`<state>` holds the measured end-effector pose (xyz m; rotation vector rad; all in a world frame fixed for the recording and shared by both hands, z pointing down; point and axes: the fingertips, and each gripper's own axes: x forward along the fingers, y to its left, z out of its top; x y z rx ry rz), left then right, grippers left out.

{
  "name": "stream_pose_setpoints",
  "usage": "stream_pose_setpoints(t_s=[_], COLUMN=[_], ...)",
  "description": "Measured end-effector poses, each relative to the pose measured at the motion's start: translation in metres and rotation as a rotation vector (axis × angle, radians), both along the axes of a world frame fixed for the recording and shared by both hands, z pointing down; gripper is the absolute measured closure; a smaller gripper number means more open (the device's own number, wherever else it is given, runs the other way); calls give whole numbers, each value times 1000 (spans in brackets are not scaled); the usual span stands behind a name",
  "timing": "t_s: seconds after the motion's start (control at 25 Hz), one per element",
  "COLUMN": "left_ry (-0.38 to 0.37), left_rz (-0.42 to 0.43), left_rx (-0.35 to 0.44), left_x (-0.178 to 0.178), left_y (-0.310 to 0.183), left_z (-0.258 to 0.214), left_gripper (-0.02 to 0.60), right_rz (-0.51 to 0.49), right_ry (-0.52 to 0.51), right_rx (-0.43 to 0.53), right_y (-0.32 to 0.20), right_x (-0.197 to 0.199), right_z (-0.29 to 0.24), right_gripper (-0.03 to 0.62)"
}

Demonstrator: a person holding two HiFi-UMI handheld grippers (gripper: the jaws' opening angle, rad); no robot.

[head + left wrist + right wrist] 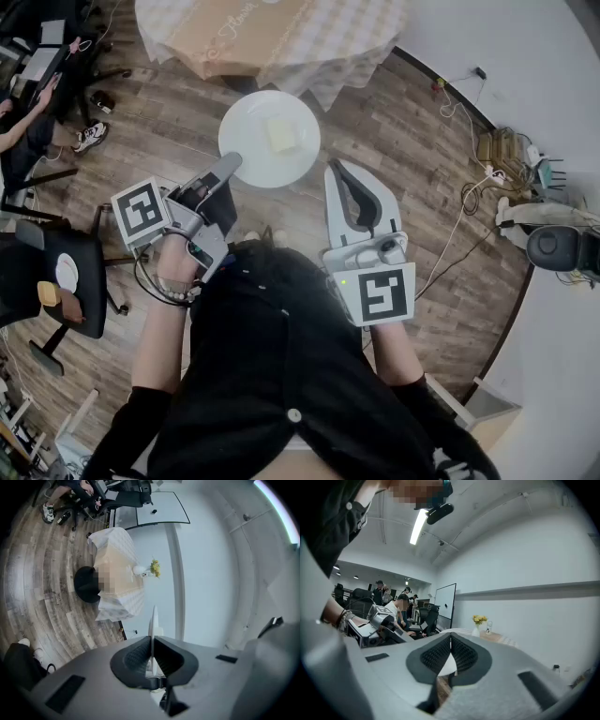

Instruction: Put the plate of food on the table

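A round white plate point(248, 141) carries a pale square piece of food point(281, 133), and I hold it over the wooden floor just short of the table point(272, 37). My left gripper point(232, 161) is shut on the plate's near-left rim. In the left gripper view the rim point(153, 620) stands edge-on between the pads of that gripper point(152, 641). My right gripper point(331, 169) is shut, its tips against the plate's right edge. In the right gripper view its pads point(450, 644) meet with nothing between them. The table point(117, 573) wears a checked cloth with a tan runner.
A vase of yellow flowers point(152, 568) stands on the table's far side, by the white wall. A dark round stool point(86, 584) sits at the table's edge. Office chairs point(66, 281) and a seated person point(23, 122) are at the left. Cables point(469, 197) lie on the floor at the right.
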<state>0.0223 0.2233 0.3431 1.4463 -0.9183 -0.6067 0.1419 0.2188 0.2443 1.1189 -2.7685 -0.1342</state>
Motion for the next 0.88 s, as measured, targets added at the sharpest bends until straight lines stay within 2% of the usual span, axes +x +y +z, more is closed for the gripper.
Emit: stream_pose_setpoints(t_s=[0.32,0.68,0.76,0.88], left_ry=[9,12,17,24], left_rz=[1,1,0,0], left_rx=[-1,2,5,15], left_x=[-2,-4,-5,-4], left_y=[-1,1,1,1], left_z=[-1,0,-1,-3], left_gripper=[570,569,569,571], right_rz=[5,45,63,85], right_ry=[4,-45,-79,-205], right_rx=[-21,-79,-140,-341], right_y=[-2,-10,-15,-21], right_x=[-3,4,6,10], right_z=[4,11,17,36], right_gripper=[593,592,592,592])
